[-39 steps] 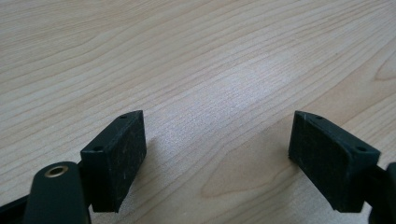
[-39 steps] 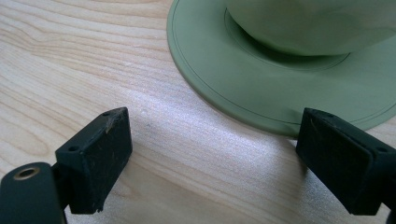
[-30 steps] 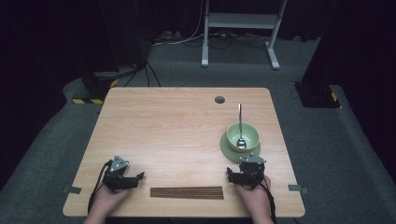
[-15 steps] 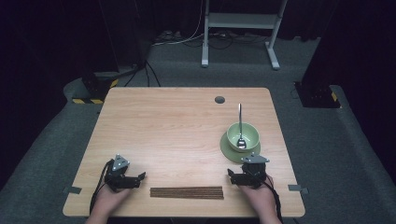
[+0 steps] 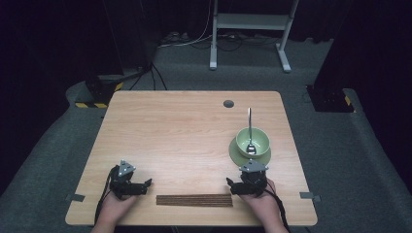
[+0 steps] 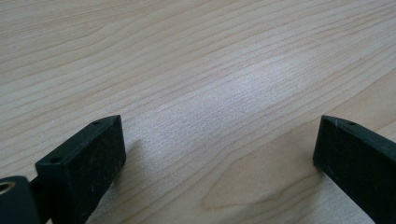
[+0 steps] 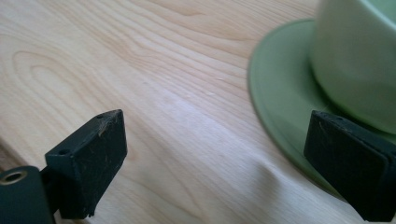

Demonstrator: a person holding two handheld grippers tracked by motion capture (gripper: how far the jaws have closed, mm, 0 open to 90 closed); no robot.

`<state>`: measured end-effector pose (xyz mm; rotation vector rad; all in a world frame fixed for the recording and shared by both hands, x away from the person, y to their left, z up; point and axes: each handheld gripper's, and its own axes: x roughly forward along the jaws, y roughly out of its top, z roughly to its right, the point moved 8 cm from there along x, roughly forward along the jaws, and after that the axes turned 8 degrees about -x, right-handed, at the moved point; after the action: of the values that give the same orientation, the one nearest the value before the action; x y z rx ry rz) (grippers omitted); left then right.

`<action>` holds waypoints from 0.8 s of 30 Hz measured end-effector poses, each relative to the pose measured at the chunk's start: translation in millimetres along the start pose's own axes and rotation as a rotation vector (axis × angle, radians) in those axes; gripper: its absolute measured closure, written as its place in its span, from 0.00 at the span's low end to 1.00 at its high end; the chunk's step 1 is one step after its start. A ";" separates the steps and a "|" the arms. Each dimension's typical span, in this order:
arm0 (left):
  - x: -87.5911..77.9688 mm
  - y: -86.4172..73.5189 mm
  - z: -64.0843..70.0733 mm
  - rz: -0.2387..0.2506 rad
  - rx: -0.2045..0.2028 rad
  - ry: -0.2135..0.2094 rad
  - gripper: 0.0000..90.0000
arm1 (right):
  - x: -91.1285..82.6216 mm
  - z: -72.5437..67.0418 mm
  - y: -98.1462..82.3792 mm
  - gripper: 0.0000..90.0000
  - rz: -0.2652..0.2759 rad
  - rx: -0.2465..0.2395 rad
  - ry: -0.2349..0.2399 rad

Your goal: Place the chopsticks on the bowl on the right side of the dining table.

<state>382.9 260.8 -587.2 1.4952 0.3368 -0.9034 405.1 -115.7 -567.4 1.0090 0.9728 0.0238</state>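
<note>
A bundle of brown chopsticks (image 5: 194, 200) lies along the table's front edge between my two grippers. My left gripper (image 5: 147, 184) rests left of the bundle. Its jaws (image 6: 219, 135) stand open over bare wood; they have just been opening, and nothing is between them. My right gripper (image 5: 230, 186) sits at the bundle's right end, open (image 7: 215, 135), also with nothing between its jaws. A green bowl (image 5: 252, 141) stands on a green plate (image 5: 235, 154) just behind the right gripper, and a metal spoon (image 5: 249, 126) stands in the bowl. The plate's rim (image 7: 280, 93) lies close to the right jaw.
The wooden table (image 5: 184, 126) has a round cable hole (image 5: 228, 103) near its back edge. Grey carpet surrounds the table. A white metal frame (image 5: 250, 24) stands on the floor behind it, and dark equipment sits to the back left and right.
The right gripper has slid slightly toward the table's front edge. The left hand has stayed in place.
</note>
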 end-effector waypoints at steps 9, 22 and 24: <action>-0.9 1.3 -1.2 0.015 -0.001 0.002 0.09 | 3.2 -16.7 3.8 0.07 0.008 -0.028 0.054; -1.1 0.9 -2.4 0.014 -0.014 0.012 0.09 | 5.1 -49.2 15.4 0.07 0.031 -0.050 0.163; -1.2 1.0 -2.6 0.015 -0.016 0.015 0.09 | 6.0 -54.7 16.0 0.07 0.032 -0.057 0.182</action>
<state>383.7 263.5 -585.9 1.4890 0.3429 -0.8765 377.1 -65.8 -569.2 0.9815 1.1155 0.1712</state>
